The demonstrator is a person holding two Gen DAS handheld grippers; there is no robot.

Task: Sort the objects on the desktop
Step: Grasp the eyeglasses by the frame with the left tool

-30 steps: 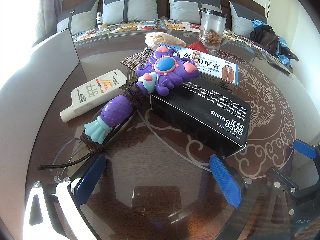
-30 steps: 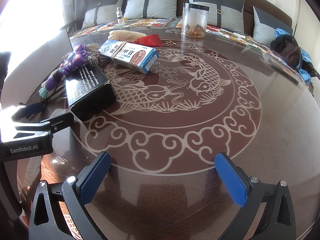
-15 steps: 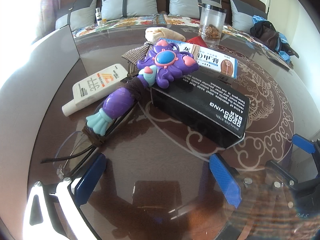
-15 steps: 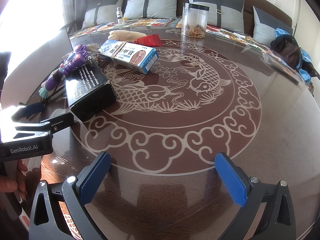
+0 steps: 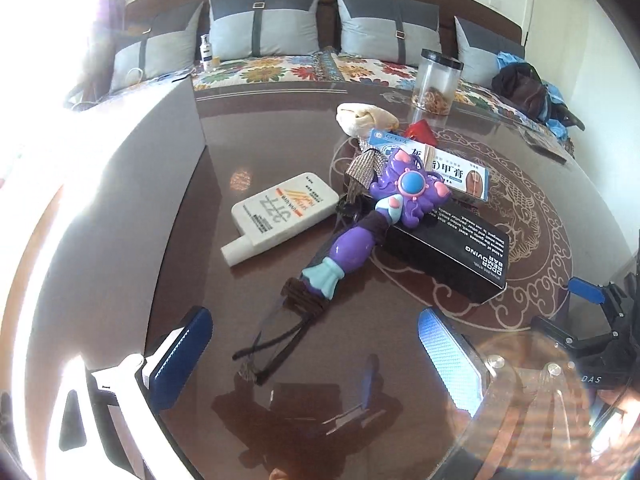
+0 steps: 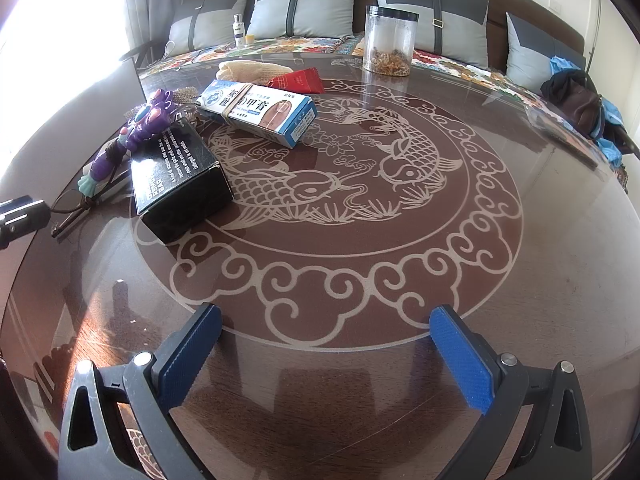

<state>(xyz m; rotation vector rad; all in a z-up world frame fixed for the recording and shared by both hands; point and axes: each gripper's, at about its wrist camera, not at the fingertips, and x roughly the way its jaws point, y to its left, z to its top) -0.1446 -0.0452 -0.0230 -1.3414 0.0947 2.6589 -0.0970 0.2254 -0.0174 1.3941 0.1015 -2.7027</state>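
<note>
Our left gripper hovered low over the bench with its blue ribbed fingers spread wide and nothing between them. Our right gripper hung likewise, fingers apart and empty, above bare glass well clear of the clutter.

Just ahead of the left fingers lay a pair of thin dark-framed spectacles, tangled with a brown knotted cord. We judged this the chief hazard: the cord wrapped the handle of the purple plastic toy wand, so lifting either one could drag the other, and the slim frame could bend or skate across the glossy surface under a careless pinch.

The wand's jewelled head rested on the black rectangular cardboard box with white lettering, which it touched; pulling the wand could tip or shove that box. The box looked rigid and flat-sided, easy to clamp. Beside the wand lay a white flat plastic tube with orange stripes, smooth and likely slippery.

Further out sat a blue-and-white carton bound with a rubber band, a mesh-textured grey pouch, a soft cream cloth bundle and a red packet. At the far edge stood a clear cylindrical jar with a black lid, upright and liable to topple if knocked.
</note>
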